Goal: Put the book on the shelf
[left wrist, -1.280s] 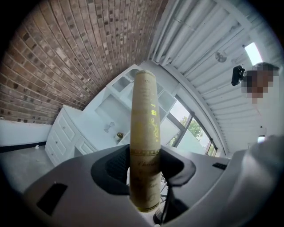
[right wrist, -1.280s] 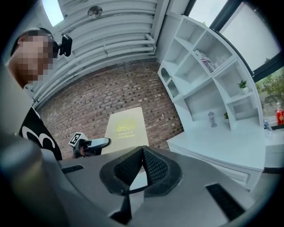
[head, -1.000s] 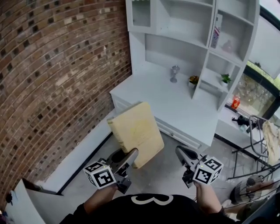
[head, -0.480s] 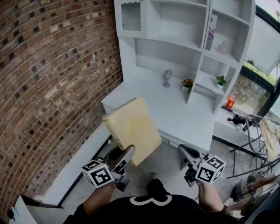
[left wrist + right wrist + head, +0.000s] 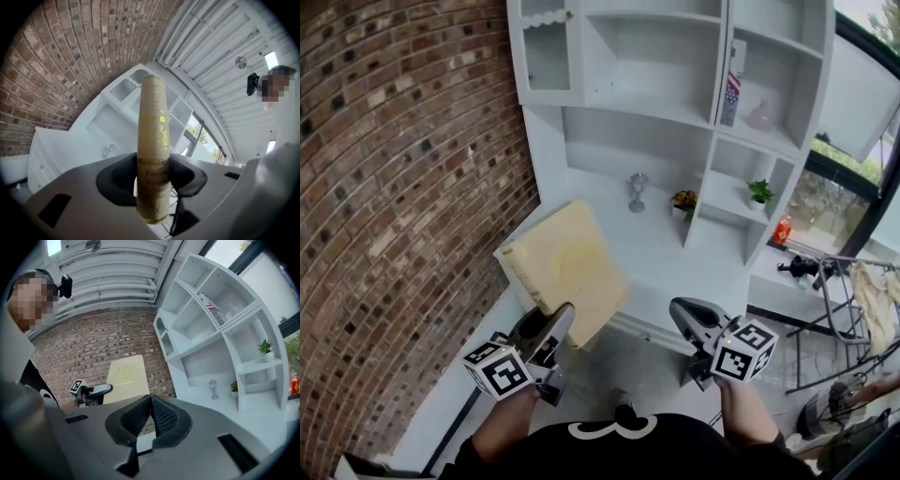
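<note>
A brick wall [image 5: 384,187] flanks a white shelf unit [image 5: 656,56] above a desk [image 5: 675,272]. The left tongs [image 5: 551,328] clamp the cream book [image 5: 565,267] over the desk's front-left corner. The right tongs [image 5: 686,319] are pressed together, empty.

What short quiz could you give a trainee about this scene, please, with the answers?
1. True or false: the left claw grips the book.
2. The right claw is: A wide open; B shut and empty; C shut on the book.
3. What is the wall to the left of the shelf made of?
Key: 1 true; 2 B; 3 brick.
</note>
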`<state>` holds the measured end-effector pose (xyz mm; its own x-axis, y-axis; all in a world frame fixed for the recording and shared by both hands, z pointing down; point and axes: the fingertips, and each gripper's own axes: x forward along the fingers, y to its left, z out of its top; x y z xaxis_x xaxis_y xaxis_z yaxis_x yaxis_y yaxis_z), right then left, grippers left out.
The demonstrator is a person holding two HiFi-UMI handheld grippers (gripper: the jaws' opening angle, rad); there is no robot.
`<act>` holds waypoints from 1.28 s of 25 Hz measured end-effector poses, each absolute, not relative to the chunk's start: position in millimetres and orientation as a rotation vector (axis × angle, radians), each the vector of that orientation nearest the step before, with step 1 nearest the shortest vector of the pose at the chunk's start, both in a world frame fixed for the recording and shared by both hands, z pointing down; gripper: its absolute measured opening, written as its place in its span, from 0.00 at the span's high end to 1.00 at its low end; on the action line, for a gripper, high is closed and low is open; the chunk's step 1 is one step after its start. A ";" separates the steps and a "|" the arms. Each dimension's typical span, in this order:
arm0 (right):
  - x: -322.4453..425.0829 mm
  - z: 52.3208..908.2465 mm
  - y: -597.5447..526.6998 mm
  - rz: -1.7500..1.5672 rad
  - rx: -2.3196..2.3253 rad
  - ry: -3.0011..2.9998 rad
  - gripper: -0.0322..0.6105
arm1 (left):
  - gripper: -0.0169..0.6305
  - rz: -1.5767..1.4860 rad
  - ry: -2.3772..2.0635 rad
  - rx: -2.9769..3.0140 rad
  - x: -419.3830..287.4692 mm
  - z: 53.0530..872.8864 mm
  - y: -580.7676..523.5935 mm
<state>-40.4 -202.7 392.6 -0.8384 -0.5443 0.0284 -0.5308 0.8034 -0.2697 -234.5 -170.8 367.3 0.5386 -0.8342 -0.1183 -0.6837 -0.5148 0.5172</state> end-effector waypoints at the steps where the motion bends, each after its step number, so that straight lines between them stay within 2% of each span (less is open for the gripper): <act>1: -39.3 387.0 -215.2 -0.401 -0.873 2.930 0.94 | 0.69 -0.503 -1.236 2.381 -233.1 362.2 -183.8; 15: -20.6 342.7 -377.4 -0.270 -0.863 2.931 0.94 | 0.69 -0.551 -1.222 2.516 -201.3 274.6 -362.8; 32: 0.0 347.7 -428.0 -0.123 -0.921 3.013 0.94 | 0.69 -0.528 -1.341 2.650 -174.0 182.1 -498.6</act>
<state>0.0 -428.0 347.7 -0.8293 -0.5577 0.0340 -0.5587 0.8264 -0.0709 -174.0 -498.6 182.1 0.5454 -0.7998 -0.2508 -0.7560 -0.5986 0.2647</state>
